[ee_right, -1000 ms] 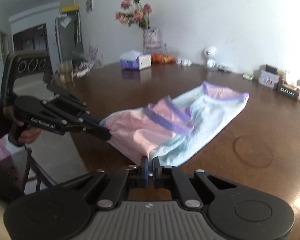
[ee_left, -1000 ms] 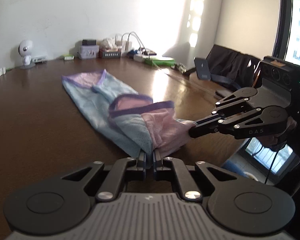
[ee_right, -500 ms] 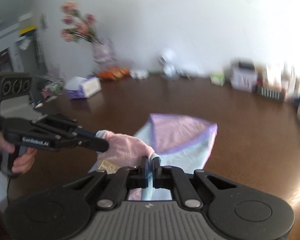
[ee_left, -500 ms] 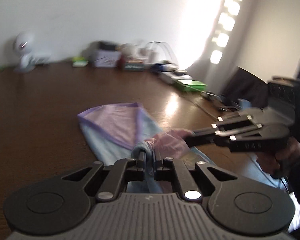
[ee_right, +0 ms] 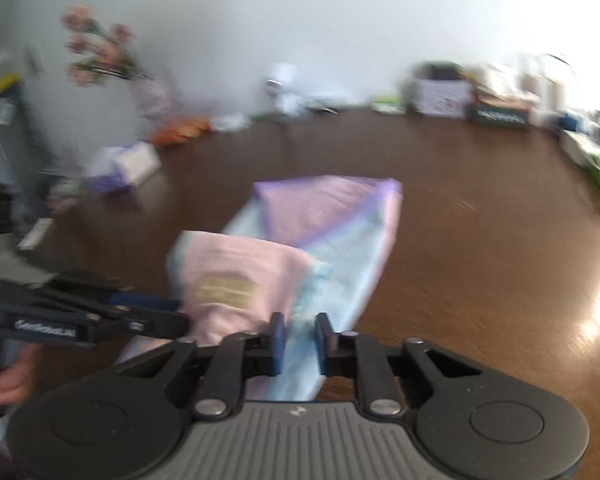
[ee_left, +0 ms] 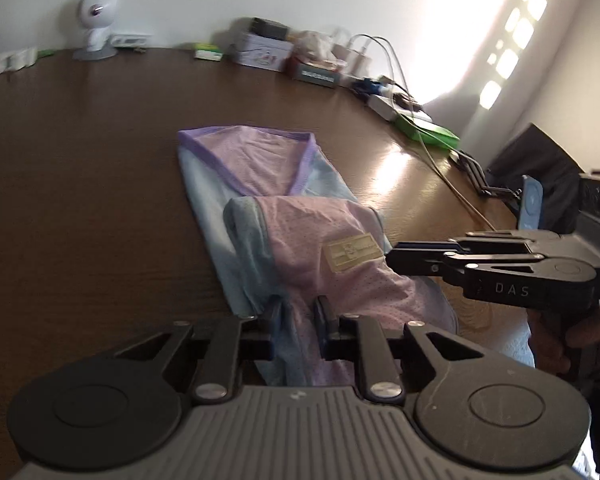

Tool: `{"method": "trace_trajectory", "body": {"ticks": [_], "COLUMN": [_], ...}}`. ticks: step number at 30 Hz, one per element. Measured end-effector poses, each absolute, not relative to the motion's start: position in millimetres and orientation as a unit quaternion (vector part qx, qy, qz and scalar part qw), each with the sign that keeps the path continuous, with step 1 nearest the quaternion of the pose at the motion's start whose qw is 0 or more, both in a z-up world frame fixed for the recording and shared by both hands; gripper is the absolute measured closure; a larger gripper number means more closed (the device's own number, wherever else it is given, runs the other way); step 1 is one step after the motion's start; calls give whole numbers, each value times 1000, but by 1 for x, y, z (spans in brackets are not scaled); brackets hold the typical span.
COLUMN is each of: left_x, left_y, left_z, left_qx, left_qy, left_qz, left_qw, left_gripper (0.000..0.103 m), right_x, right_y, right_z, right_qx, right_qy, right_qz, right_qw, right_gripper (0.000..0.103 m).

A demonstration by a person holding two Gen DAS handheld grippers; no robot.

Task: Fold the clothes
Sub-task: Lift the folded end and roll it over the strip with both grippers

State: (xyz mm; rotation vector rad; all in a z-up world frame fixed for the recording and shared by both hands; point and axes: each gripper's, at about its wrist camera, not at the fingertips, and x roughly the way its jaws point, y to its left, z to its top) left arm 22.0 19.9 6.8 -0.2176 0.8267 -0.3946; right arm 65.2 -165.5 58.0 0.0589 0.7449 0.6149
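Fingers parting over pink-and-blue garment, folded.

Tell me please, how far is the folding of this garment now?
Done: the garment's near end lies folded over its middle, label up. In hand: the left gripper and right gripper are opening, cloth between their jaws. Left: probably further folds; its purple-trimmed far end lies uncovered.

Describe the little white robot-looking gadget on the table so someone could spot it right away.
Follow the brown table to its far edge along the white wall. The gadget stands there, left of the boxes and cables. Unlike its boxy neighbours, it has a round white head on a small base.
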Motion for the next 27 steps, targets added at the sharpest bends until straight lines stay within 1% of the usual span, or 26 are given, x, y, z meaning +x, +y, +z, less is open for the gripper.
{"method": "trace_trajectory", "body": {"ticks": [2,3,4,5,6,7,8,9,10,16,22,27], "left_x": [9,4,1,-2,-4,-6,-8,-10,-12,-28,-50,-72], "left_y": [22,22,22,21,20,19,17,16,14,-25,-54,-57], "left_z": [8,7,4,2,1,0,-1,-1,0,0,-4,-3], "left_qx": [-110,-109,-108,-109,-107,-104,-104,-107,-110,-104,-110,-108], "left_qy": [390,390,393,394,392,388,388,389,390,395,403,405], "left_qz": [-191,-185,-179,-175,-172,-172,-171,-169,-168,-200,-243,-229], "left_qw": [894,895,896,896,898,899,900,899,899,891,875,879], "left_gripper": [80,80,82,85,91,94,95,96,98,99,98,97], "right_x": [57,50,46,42,41,41,41,40,37,2,-51,-62], "right_y": [-172,-176,-178,-176,-173,-171,-169,-166,-166,-187,-245,-264], "right_z": [63,66,66,63,59,55,50,45,45,49,49,55], "right_qx": [52,71,80,81,77,73,76,79,79,57,102,147], "right_qy": [347,339,338,338,343,357,369,380,373,367,377,330], "right_qz": [294,301,308,314,317,322,326,331,327,291,254,240], "right_qw": [889,888,886,883,881,874,867,860,865,882,885,901], "right_gripper": [86,81,62,58,61,74,91,91,92,94,94,90]}}
